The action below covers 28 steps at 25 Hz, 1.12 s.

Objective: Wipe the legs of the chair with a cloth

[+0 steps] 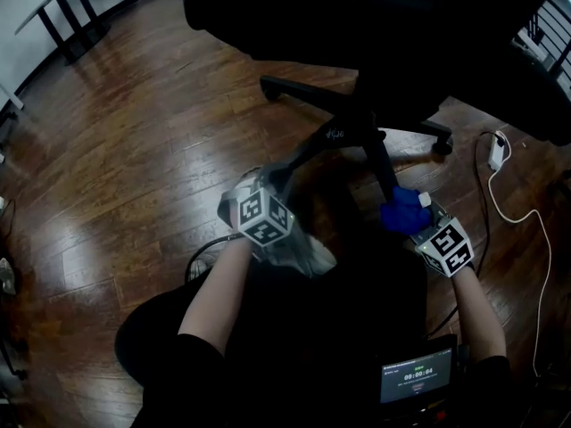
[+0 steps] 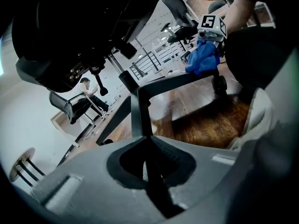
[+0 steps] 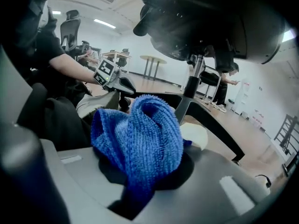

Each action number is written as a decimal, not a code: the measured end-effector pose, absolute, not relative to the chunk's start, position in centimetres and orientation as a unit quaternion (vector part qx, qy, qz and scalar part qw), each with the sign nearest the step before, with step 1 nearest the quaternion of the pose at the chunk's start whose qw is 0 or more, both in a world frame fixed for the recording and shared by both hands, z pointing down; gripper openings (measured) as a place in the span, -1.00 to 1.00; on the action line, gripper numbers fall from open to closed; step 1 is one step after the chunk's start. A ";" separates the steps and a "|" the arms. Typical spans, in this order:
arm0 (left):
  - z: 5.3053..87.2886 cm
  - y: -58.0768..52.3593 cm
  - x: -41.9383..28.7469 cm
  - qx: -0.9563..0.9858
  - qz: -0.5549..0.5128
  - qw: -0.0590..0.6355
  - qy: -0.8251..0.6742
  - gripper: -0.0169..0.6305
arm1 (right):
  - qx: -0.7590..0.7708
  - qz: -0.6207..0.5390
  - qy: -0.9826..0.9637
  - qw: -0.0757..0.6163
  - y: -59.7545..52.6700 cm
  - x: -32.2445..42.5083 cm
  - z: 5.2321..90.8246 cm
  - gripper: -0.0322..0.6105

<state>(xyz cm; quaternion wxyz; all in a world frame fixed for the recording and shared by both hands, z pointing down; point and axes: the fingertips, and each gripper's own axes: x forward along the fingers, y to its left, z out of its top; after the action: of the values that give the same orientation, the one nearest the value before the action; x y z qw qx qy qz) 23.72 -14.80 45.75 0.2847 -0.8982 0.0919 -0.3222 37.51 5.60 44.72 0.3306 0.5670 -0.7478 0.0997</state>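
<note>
The black office chair [image 1: 375, 25] stands above its star base. My left gripper [image 1: 270, 182] is at the end of the near-left chair leg [image 1: 303, 154]. In the left gripper view that leg [image 2: 140, 107] runs into the narrow gap between the jaws, and the left gripper [image 2: 150, 158] is shut on it. My right gripper [image 1: 417, 224] is shut on a bunched blue cloth [image 1: 403, 210], which lies against the near-right leg [image 1: 382, 169]. The cloth [image 3: 140, 132] fills the right gripper view and hides the tips of the right gripper [image 3: 145, 168].
A white power adapter [image 1: 497, 150] with a white cable [image 1: 535, 239] lies on the wood floor at the right. Black desk legs [image 1: 70, 14] stand far left. A small screen [image 1: 417, 375] is by my body. A light shoe [image 1: 314, 257] rests next to the left gripper.
</note>
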 end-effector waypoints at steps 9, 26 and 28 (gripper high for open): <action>45.5 -14.8 23.9 -0.901 -0.320 0.277 0.093 -0.88 | 0.586 0.061 -0.732 0.342 -2.5 38.8 43.2 -0.67; 45.6 -14.8 24.0 -0.901 -0.318 0.278 0.093 -0.89 | 0.606 0.076 -0.737 0.289 -7.5 40.4 41.2 -0.67; 45.7 -14.8 23.9 -0.901 -0.319 0.279 0.093 -0.90 | 0.593 0.093 -0.748 0.284 -4.1 39.6 42.1 -0.67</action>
<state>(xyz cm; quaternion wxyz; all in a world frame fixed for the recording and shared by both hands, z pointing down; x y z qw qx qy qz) 23.89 -14.81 45.67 0.2792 -0.9009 0.0931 -0.3190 39.57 -4.08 42.14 0.2844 0.5926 -0.7479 0.0926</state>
